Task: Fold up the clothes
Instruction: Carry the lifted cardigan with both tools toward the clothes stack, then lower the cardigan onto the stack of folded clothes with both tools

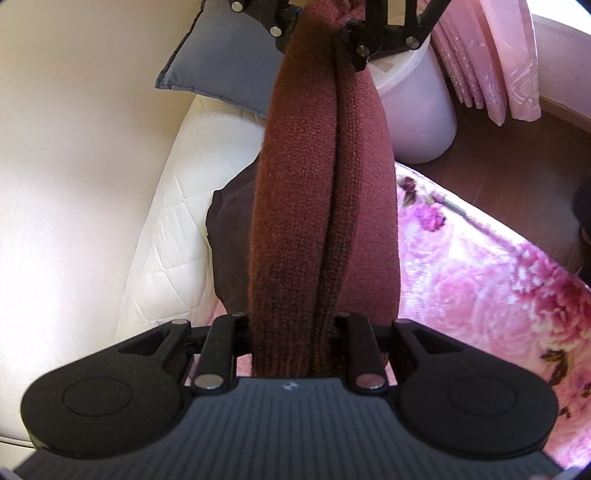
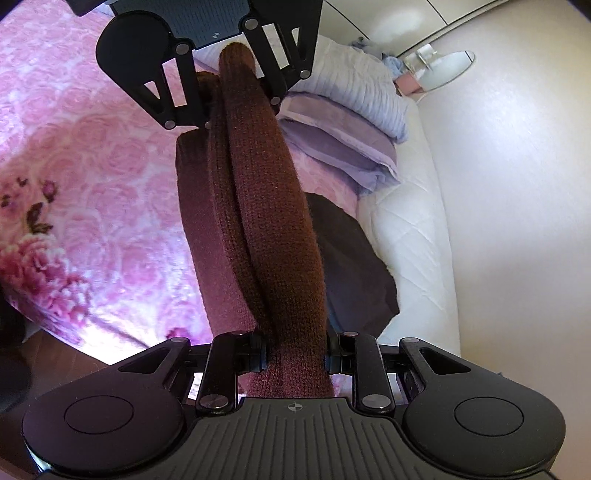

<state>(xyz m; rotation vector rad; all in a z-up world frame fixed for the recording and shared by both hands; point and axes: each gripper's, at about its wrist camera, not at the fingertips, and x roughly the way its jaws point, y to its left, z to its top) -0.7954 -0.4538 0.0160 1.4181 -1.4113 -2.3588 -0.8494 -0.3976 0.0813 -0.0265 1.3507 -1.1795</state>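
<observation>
— Left wrist view, nearest first: our left gripper (image 1: 291, 332) at the bottom centre has its jaws pinching one end of the brown knit garment (image 1: 325, 206), which runs straight up the middle of the frame.

— And at the far end, top centre, our right gripper (image 1: 332, 33) has it too. In the right wrist view the right gripper (image 2: 295, 350) is clamped on the knit (image 2: 266, 221) at the bottom centre, with the left gripper (image 2: 229, 74) gripping the other end at the top.

— So we hold it taut between us, doubled into a long roll with a seam down the middle, above the pink floral blanket (image 1: 480, 277).

— We judge that one lengthwise fold is in; laying it down and folding it across remain.

— Beneath it, mid-frame, lies a dark cloth (image 2: 354, 266). Whether that one is already folded, we cannot tell.

— Farther off in the left view we see the white quilted mattress (image 1: 173, 229) at left, a grey-blue pillow (image 1: 218, 62) upper left, a white bin (image 1: 421, 110) and pink curtains (image 1: 495, 59) upper right.

— Right view adds lilac pillows (image 2: 343, 147) at the upper right.
</observation>
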